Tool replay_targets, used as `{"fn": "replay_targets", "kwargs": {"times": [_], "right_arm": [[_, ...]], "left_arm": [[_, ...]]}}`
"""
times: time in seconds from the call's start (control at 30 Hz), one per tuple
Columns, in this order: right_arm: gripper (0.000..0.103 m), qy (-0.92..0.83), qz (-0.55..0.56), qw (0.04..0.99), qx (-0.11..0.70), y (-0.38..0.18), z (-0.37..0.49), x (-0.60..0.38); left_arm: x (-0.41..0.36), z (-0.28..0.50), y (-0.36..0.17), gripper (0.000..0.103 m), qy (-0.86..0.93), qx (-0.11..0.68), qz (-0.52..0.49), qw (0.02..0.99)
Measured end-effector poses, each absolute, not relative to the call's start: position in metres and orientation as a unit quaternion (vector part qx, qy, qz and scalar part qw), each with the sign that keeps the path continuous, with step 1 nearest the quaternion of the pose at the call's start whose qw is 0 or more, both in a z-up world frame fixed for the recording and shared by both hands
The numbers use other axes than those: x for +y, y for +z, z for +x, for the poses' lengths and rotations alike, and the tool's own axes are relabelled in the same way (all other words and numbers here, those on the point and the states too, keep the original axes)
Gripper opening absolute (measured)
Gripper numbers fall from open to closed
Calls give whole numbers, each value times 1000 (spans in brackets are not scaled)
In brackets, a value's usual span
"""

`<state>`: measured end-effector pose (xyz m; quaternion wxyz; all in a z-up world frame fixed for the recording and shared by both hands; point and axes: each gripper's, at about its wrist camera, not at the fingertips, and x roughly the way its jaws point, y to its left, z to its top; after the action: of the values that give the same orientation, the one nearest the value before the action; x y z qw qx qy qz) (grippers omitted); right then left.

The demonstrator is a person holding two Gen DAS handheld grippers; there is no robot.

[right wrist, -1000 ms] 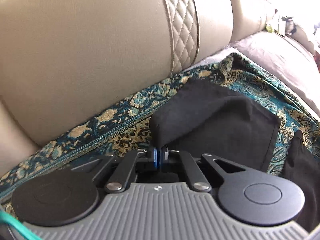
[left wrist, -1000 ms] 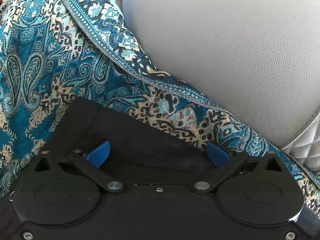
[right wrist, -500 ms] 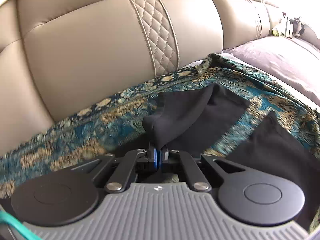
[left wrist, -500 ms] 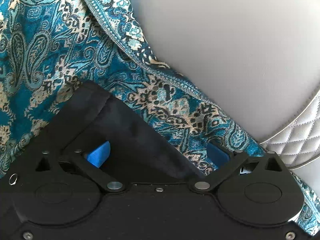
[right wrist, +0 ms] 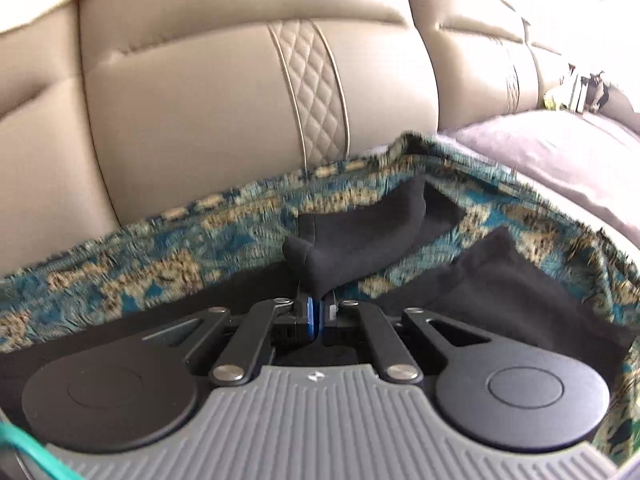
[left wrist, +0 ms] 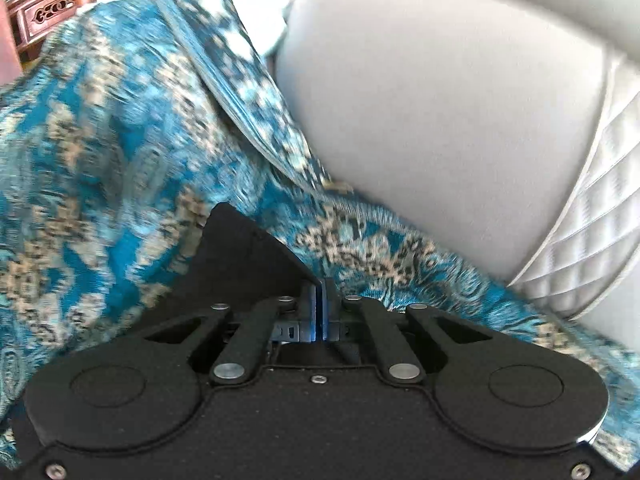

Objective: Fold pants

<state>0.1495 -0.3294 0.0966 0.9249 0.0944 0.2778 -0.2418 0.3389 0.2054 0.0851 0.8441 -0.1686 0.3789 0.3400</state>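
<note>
The black pants [left wrist: 240, 256] lie on a blue patterned throw [left wrist: 100, 152] over a sofa seat. In the left wrist view my left gripper [left wrist: 319, 300] is shut on a corner of the pants, which rise to a point just left of the jaws. In the right wrist view my right gripper [right wrist: 318, 304] is shut on a bunched edge of the pants [right wrist: 352, 244], lifted above the throw [right wrist: 160, 264]. Another part of the pants [right wrist: 504, 280] lies to the right.
The beige leather sofa backrest [right wrist: 240, 112] with a quilted strip [right wrist: 312, 88] stands right behind the throw; it also shows in the left wrist view [left wrist: 440, 100]. A mauve cushion [right wrist: 560, 152] lies at far right. Carved wooden furniture [left wrist: 44, 4] stands at the top left.
My left gripper has closed from open onto the pants corner and lifted it. My right gripper, still shut, has raised its edge of the pants and pulled back from the backrest.
</note>
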Motion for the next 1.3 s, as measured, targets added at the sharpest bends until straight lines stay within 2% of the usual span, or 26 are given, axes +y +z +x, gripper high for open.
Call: {"fn": "replay_targets", "kwargs": {"times": [0.23,0.47,0.73,0.77,0.9,0.97,1.03,1.1,1.13,1.17,1.3], "right_arm": [[5,-246,86,930,259,116,104,-326],[6,-265,96,904,322,90,57,-333],[7,-274,41,886,372,61,37,-326],[9,-274,41,884,377,59,36,-326],[55,-258,11,879,402,56,37,-322],[67,-251,-4,878,408,58,36,-317],[68,-234,-14,883,408,63,33,-309],[72,-223,-27,885,408,71,33,-300],[73,-217,-32,887,406,76,33,-295],[75,-210,-36,890,402,82,33,-289],[83,-164,-53,911,374,108,38,-257]], "left_arm": [[211,205,127,4,308,288,-198,885],[212,102,80,3,317,327,-208,865],[200,42,48,3,327,344,-180,861],[199,39,47,4,328,345,-176,862],[206,38,41,6,329,365,-174,854],[210,37,35,11,323,383,-179,847],[212,32,33,15,316,384,-178,849],[214,27,34,26,310,385,-177,851],[217,23,34,36,308,386,-183,850],[219,20,35,39,306,385,-190,850],[227,6,49,36,320,374,-186,850]]}}
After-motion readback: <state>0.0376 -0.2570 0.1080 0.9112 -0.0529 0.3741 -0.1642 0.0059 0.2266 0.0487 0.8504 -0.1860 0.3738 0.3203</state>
